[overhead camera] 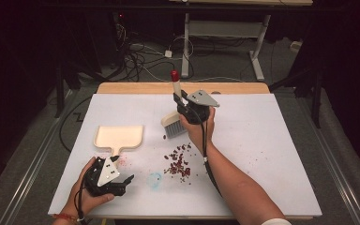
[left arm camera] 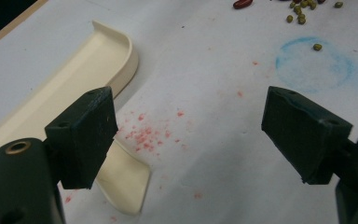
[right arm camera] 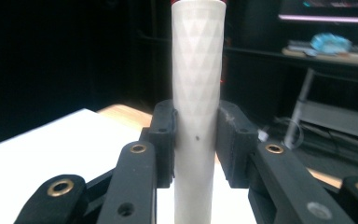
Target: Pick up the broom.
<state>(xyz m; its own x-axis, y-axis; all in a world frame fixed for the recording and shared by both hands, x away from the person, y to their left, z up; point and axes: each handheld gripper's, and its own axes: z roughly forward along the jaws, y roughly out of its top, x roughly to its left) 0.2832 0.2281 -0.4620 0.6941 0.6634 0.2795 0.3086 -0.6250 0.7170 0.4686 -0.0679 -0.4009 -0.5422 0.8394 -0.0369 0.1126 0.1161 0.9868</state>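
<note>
A small brush (overhead camera: 173, 123) with grey bristles, a white handle (right arm camera: 196, 107) and a red tip stands upright on the white table, just behind a scatter of red and green beans (overhead camera: 179, 161). My right gripper (overhead camera: 187, 107) is shut on the handle; both pads press its sides in the right gripper view. A cream dustpan (overhead camera: 118, 138) lies flat at the left, its short handle (left arm camera: 123, 184) pointing toward me. My left gripper (overhead camera: 122, 180) rests near the front edge, open, with bare table between its jaws (left arm camera: 186, 140) and the dustpan handle beside its left jaw.
A blue chalk ring (overhead camera: 154, 179) and pink specks mark the white sheet near the left gripper. The table's wooden back edge (overhead camera: 183, 87) runs behind the brush. Cables and a desk frame (overhead camera: 225, 33) stand on the dark floor beyond.
</note>
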